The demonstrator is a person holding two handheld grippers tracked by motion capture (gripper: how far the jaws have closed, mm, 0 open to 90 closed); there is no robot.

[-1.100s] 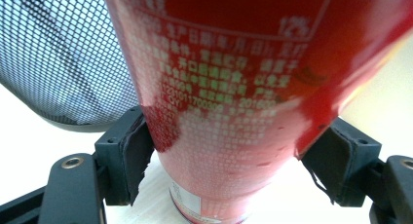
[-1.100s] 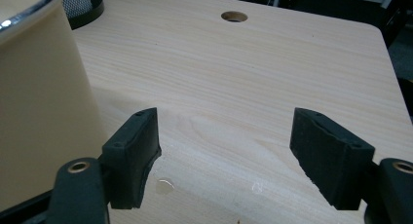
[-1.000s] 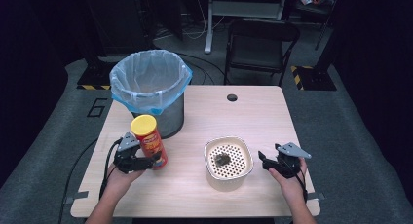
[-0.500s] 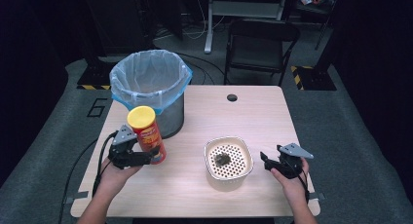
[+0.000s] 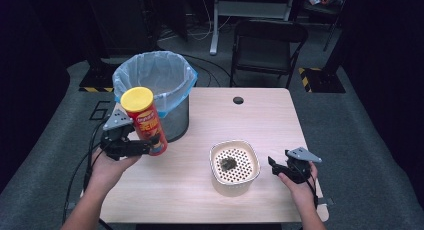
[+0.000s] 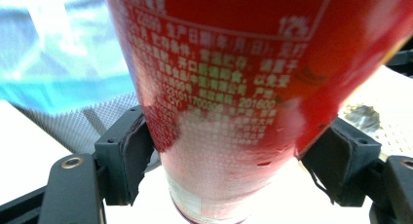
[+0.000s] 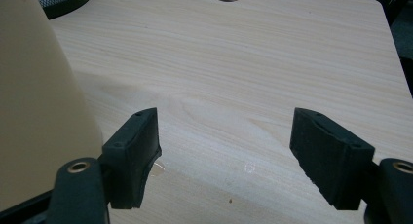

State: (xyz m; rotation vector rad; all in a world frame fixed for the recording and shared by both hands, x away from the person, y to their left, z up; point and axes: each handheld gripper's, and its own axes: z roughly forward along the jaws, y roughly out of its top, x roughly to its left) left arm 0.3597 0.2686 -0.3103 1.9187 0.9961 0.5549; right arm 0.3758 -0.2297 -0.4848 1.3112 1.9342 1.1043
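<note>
Can [image 5: 144, 121]: a tall red chip tube with a yellow lid, held upright and clear of the surface [image 5: 210, 200], just beside the lined bin [image 5: 155, 85].
Left tongs [image 5: 152, 144]: clamped on the lower part of the can, one pad [image 6: 131, 156] at each side.
Right tongs [image 5: 274, 166]: apart, nothing between them, resting beside the cream basket [image 5: 235, 162].
Weight: judged light, likely near empty.
Wall: stiff cardboard, easily dented if squeezed hard.
Skin: glossy, so slipping is possible.
Best hold: low to mid body, across the round.
</note>
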